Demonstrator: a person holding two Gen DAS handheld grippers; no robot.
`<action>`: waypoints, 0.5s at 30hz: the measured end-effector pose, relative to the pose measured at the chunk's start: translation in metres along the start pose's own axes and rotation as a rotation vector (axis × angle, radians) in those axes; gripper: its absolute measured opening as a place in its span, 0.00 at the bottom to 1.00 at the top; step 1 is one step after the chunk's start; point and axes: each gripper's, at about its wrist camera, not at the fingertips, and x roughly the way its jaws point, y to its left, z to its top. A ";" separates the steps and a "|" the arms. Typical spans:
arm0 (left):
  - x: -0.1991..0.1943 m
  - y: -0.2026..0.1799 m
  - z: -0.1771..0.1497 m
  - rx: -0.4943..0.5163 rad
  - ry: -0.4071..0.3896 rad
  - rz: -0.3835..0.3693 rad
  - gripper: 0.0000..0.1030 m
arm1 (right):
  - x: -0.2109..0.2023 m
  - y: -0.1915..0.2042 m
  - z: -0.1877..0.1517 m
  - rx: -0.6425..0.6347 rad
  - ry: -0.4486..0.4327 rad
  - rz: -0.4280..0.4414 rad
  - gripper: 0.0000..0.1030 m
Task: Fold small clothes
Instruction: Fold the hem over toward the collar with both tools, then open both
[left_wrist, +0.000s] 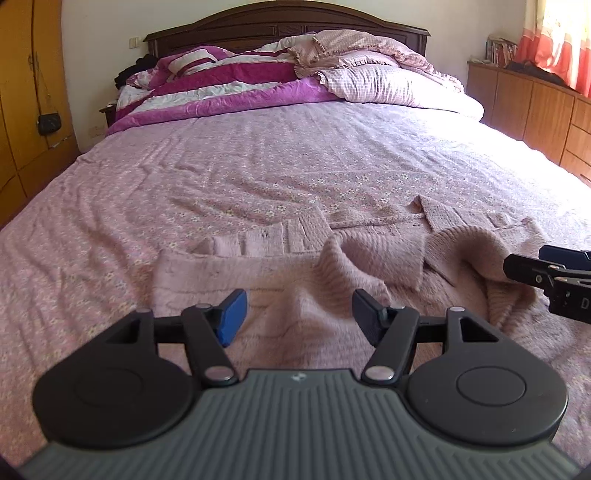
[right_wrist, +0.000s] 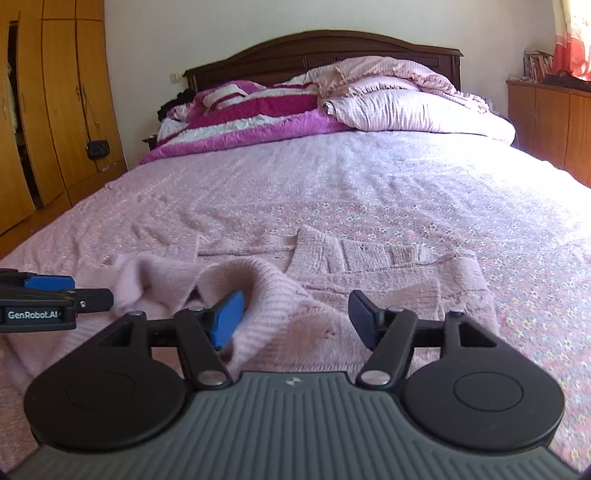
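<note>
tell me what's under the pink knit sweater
The pink knit sweater lies directly on the floral bedspread, which shows all around it. Whether anything else sits beneath it can't be seen, since its rumpled folds cover that patch.

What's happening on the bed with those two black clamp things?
A person is folding a pink sweater on the bed, with a hand-held gripping tool in each hand. Both the left tool and the right tool hang open just above the sweater, with nothing gripped. The sweater lies partly folded and still rumpled, one flap doubled over near its middle.
</note>
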 end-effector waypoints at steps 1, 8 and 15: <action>-0.004 0.000 -0.002 0.001 -0.005 -0.001 0.63 | -0.007 0.002 -0.002 0.003 -0.003 0.004 0.68; -0.026 0.001 -0.020 0.024 -0.010 0.030 0.63 | -0.041 0.010 -0.025 -0.024 0.006 0.018 0.69; -0.040 0.000 -0.035 0.031 0.025 -0.010 0.63 | -0.060 0.024 -0.053 -0.099 0.005 0.012 0.79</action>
